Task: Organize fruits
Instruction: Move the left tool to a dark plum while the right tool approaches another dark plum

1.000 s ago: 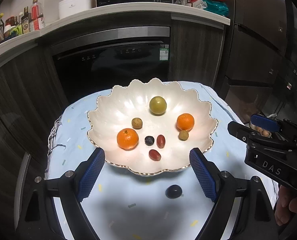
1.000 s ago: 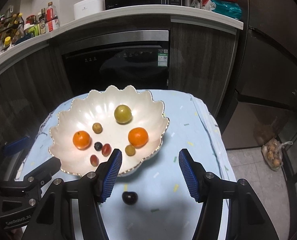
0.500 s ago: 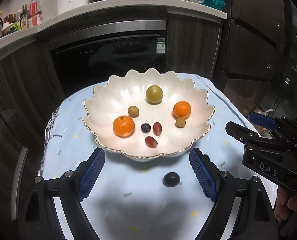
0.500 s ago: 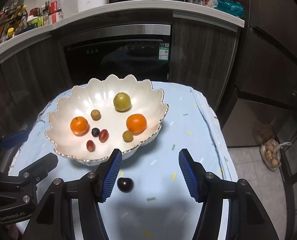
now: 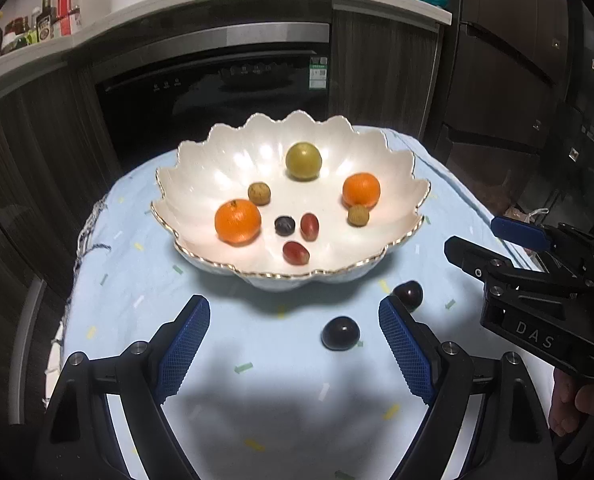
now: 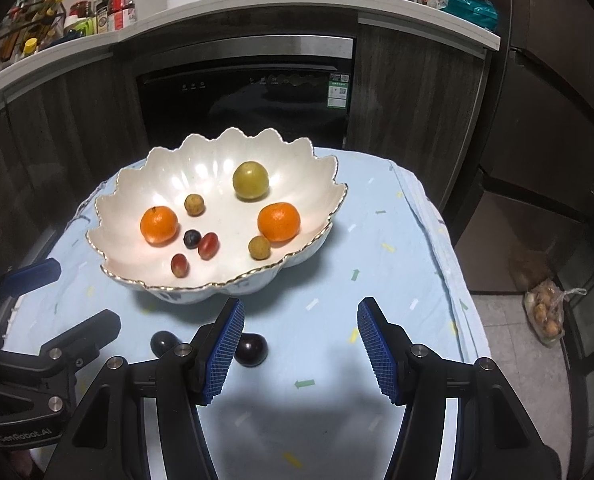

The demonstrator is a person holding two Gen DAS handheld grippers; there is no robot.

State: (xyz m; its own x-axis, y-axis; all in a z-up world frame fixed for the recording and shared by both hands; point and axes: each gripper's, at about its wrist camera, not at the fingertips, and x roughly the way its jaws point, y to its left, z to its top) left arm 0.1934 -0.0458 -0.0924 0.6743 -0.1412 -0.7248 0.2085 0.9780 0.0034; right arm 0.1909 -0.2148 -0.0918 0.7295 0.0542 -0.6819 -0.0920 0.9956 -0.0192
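Both tongs hang over the near edge of the bench, tilted downward toward it, and neither grasps anything.

From the left wrist view, the left tongs (image 5: pixel 293 344) stand released, the two blue pads wide apart above the pale blue cloth (image 5: pixel 129 280). One dark plum (image 5: pixel 340 333) lies on the cloth between the pads, nearer the right-hand pad and touching neither. A second dark plum (image 5: pixel 408 294) sits just behind that pad's tip, partly hidden by it. Beyond them rests the scalloped white bowl (image 5: pixel 193 168), holding two oranges, a green round fruit, two small brown fruits, two red grapes and one dark grape. At the right edge the right tongs (image 5: pixel 497 246) reach in from the side, their black body above the cloth, with part of a hand (image 5: pixel 577 408) gripping the handle below.

From the right wrist view, the right tongs (image 6: pixel 301 344) are also unclenched, with bare cloth between the pads. A dark plum (image 6: pixel 253 350) lies just right of the left-hand pad, partly covered by it; whether it touches the pad I cannot tell. The other plum (image 6: pixel 164 343) lies further left, outside these tongs. The bowl (image 6: pixel 157 164) stands ahead and to the left, and the left tongs (image 6: pixel 73 300) enter low at the left edge.
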